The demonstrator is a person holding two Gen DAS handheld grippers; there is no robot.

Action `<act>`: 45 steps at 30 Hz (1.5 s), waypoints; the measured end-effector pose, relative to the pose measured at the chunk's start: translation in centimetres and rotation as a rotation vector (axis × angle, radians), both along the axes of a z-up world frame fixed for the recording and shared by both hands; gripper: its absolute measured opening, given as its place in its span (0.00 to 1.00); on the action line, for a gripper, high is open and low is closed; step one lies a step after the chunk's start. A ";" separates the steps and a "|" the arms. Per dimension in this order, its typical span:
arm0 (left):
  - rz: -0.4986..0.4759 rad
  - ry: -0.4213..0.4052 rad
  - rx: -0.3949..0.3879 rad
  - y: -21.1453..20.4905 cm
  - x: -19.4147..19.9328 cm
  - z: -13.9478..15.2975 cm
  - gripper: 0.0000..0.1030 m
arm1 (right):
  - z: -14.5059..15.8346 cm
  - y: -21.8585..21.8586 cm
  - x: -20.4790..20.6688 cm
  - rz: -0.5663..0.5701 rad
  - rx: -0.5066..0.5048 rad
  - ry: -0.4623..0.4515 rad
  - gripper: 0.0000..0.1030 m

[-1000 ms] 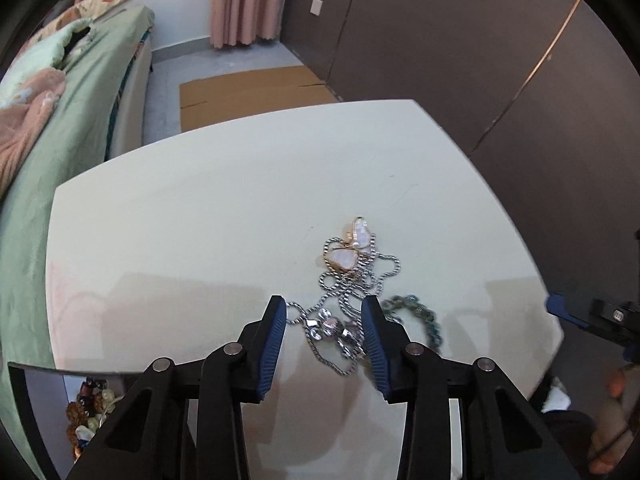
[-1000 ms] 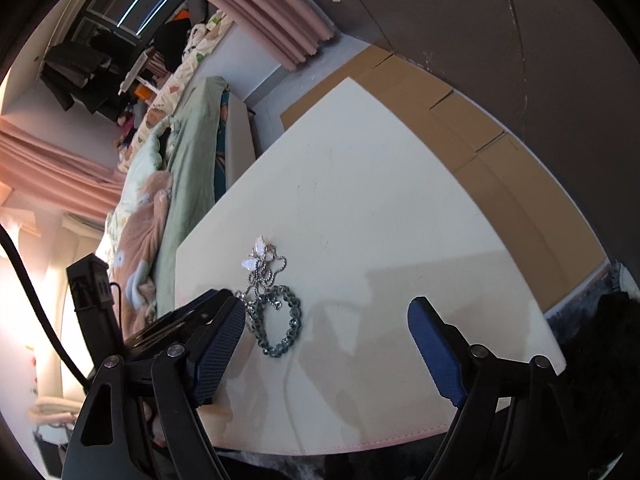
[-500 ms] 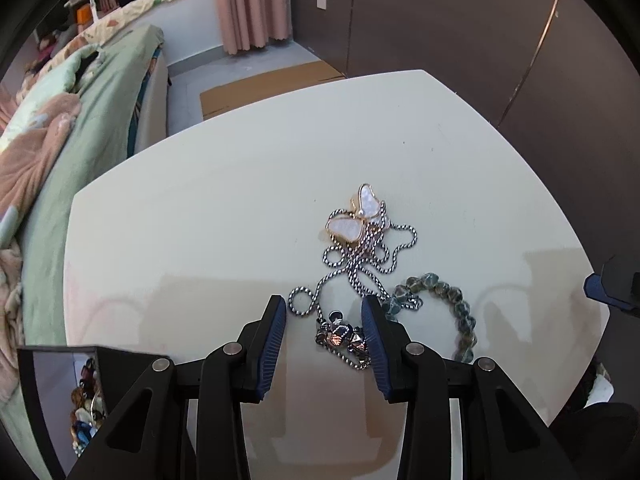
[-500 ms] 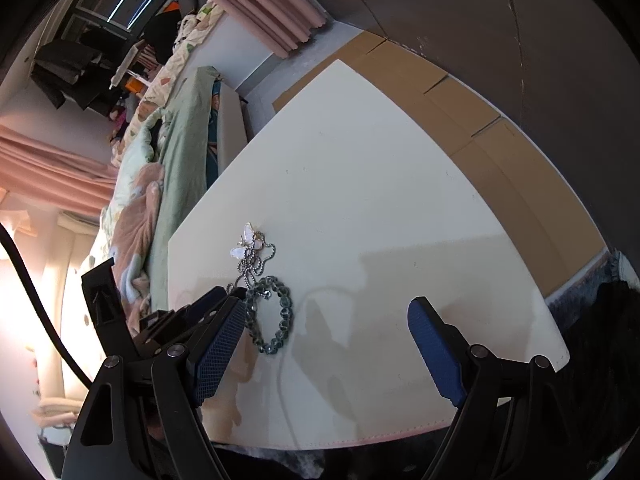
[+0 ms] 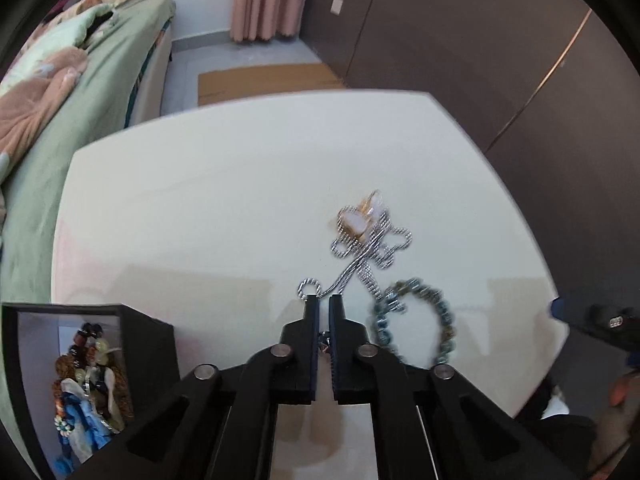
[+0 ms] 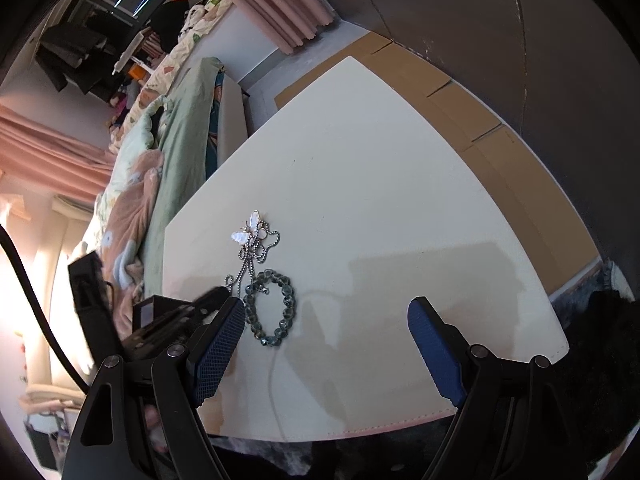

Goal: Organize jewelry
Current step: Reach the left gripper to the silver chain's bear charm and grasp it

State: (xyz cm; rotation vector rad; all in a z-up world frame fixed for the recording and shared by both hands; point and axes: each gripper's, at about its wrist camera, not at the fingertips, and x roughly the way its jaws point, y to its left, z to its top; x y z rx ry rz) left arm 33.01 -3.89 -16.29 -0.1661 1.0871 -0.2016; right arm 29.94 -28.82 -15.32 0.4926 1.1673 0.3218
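A silver chain necklace (image 5: 362,258) with a white butterfly pendant (image 5: 362,216) lies on the white table (image 5: 200,220). My left gripper (image 5: 324,304) is shut on the near end of the silver chain necklace, which is pulled taut toward it. A blue-green bead bracelet (image 5: 420,316) lies just right of the fingers. In the right wrist view the necklace (image 6: 252,252) and the bracelet (image 6: 272,308) lie ahead to the left. My right gripper (image 6: 326,320) is open and empty above the table's near edge.
A black jewelry box (image 5: 80,380) holding several bead pieces stands at the table's near left. A bed with green bedding (image 5: 80,80) runs along the left. Cardboard (image 6: 480,120) lies on the floor beyond the table. Dark wardrobe doors (image 5: 480,40) stand at the right.
My left gripper has closed on the chain's near end and pulled it back; the chain has straightened. The right gripper has stayed open and shifted only slightly.
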 end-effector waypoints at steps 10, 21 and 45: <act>0.007 -0.130 -0.083 1.5 -1.7 5.4 0.00 | 0.3 0.3 -0.4 -0.002 -0.033 -0.015 0.83; -0.025 0.015 -0.062 0.3 -2.4 2.2 0.74 | 0.7 0.9 -0.8 -0.007 -0.030 -0.027 0.83; 0.106 0.109 -0.100 -0.3 0.6 -1.8 0.40 | 0.5 0.9 -0.7 0.019 -0.008 -0.029 0.83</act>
